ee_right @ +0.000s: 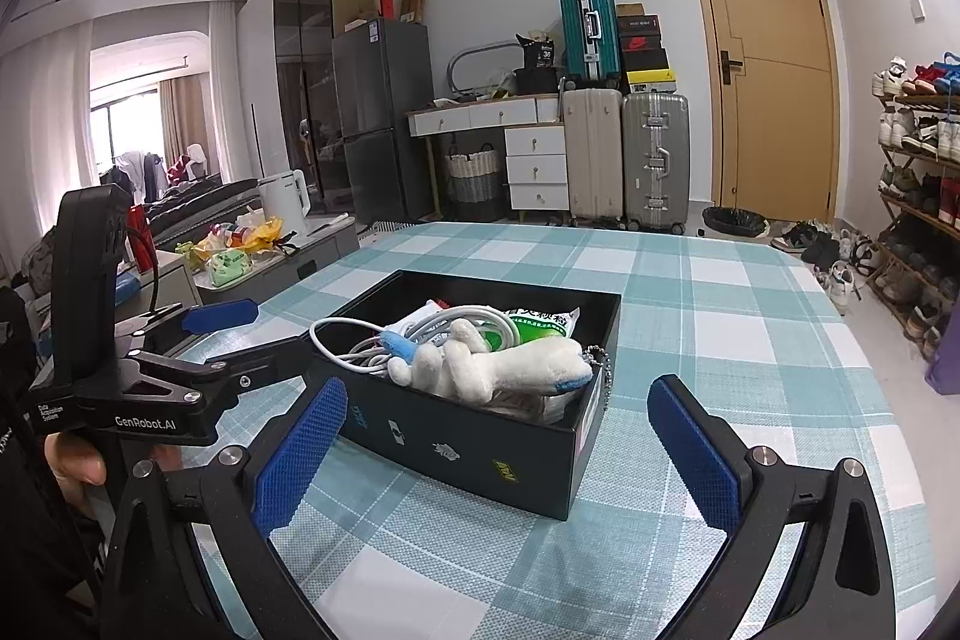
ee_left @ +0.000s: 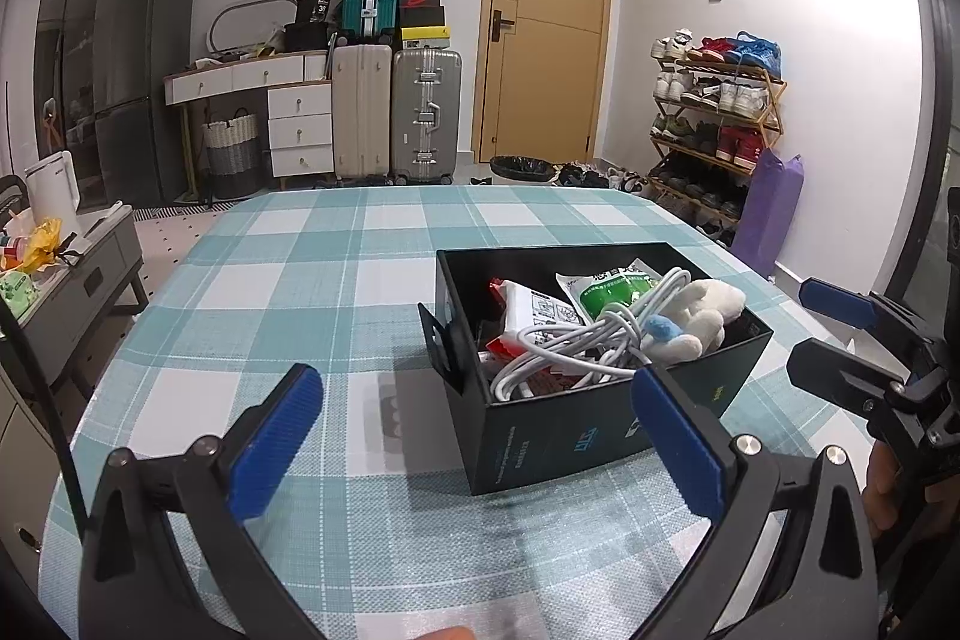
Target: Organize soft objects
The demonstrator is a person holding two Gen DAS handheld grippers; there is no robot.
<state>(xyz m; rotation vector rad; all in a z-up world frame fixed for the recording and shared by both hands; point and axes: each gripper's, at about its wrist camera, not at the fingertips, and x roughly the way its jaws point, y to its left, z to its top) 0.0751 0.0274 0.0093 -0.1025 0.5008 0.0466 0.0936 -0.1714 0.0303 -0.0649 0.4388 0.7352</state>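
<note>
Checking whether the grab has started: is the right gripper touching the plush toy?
Apart. The right wrist view shows the open right gripper short of the plush toy.

On the checked worktop (ee_left: 288, 292) stands a black box (ee_left: 576, 436) holding a white plush toy (ee_left: 702, 316), a coiled white cable (ee_left: 576, 346) and a green-printed packet (ee_left: 606, 292). The left gripper (ee_left: 477, 436) hovers before the box, its jaws spread wide and empty, while the right gripper (ee_left: 828, 334) hangs at the right edge, jaws parted.

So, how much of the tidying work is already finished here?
Looks nearly done: the white plush toy, coiled white cable and green-white packet already lie in the black cardboard box. The left gripper and right gripper are open, holding nothing. No loose item shows on the checked tablecloth.
</note>
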